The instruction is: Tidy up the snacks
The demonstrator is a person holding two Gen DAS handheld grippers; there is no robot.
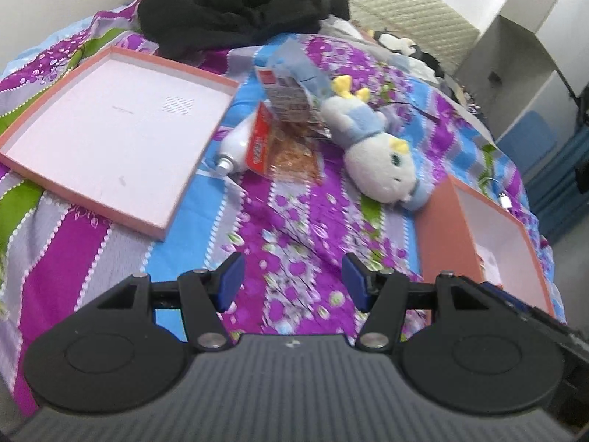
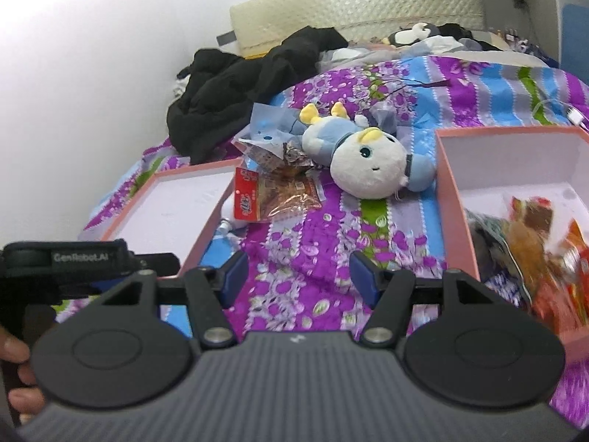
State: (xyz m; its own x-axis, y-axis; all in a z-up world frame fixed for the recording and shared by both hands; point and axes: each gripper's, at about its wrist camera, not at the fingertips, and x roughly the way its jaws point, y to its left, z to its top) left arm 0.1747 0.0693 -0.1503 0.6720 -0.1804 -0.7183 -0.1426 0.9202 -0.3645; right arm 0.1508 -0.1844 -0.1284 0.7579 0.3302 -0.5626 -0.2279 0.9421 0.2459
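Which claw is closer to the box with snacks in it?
The right claw. The box sits just to its right, snacks close beside it. The left claw hangs further left, nearer the lid, with the box off at its right edge.

I see the red-labelled clear snack packet [image 1: 283,147] between shallow pink cardboard lid [image 1: 48,154] and white-and-blue plush doll [image 1: 375,147], on the purple floral bedsheet [image 1: 294,235].
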